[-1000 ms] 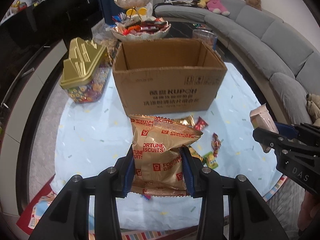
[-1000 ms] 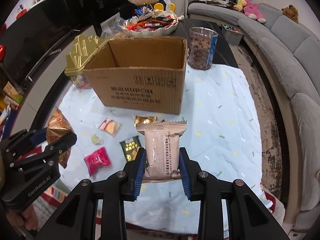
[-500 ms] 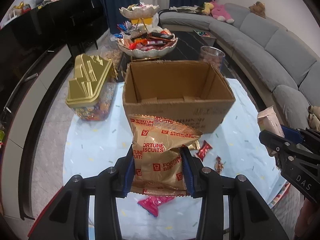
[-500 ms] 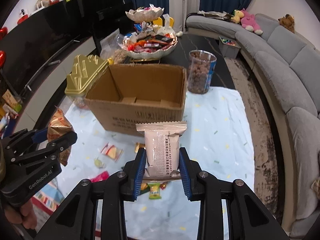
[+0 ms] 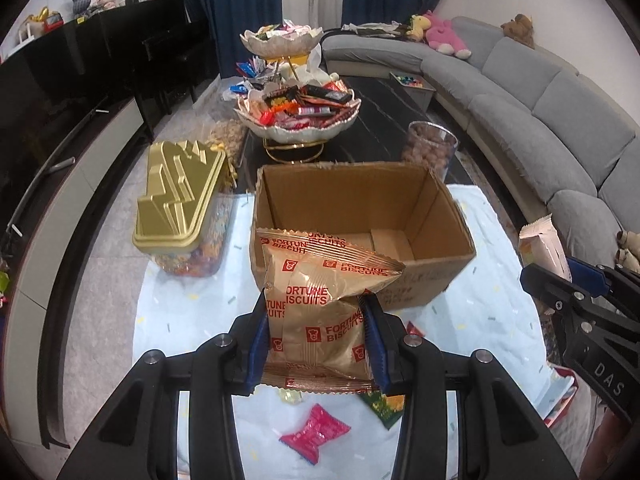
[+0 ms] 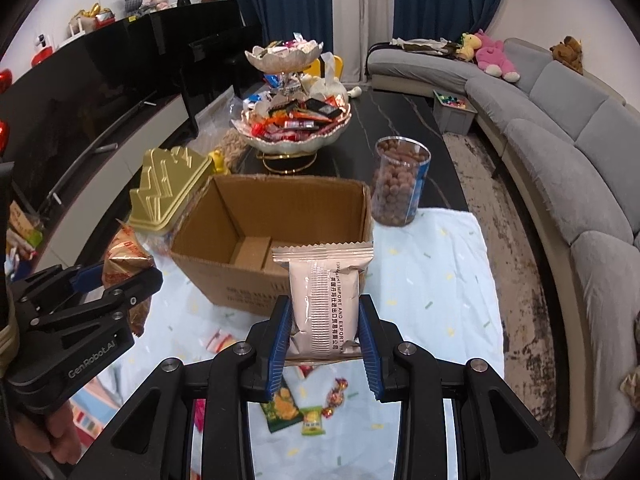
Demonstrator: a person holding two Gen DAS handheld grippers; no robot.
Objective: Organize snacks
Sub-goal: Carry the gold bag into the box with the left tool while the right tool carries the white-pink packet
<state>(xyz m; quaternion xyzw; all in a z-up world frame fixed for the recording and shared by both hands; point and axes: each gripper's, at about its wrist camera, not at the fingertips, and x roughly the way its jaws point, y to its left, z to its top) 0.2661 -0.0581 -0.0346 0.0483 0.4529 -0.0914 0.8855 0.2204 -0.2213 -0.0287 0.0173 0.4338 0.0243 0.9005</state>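
Above the open cardboard box, two grippers each pinch a snack packet.
Left gripper clamps a gold Fortune Biscuits bag; right gripper clamps a pale pink packet, both over the box's near wall.

We are looking into a living room where a grey curved sofa is sweeping along from twelve to three o'clock, with plush toys sitting on it. Dark blue curtains are hanging at twelve. A glossy black cabinet is running along nine to eleven, and pale tiled floor is showing beneath.
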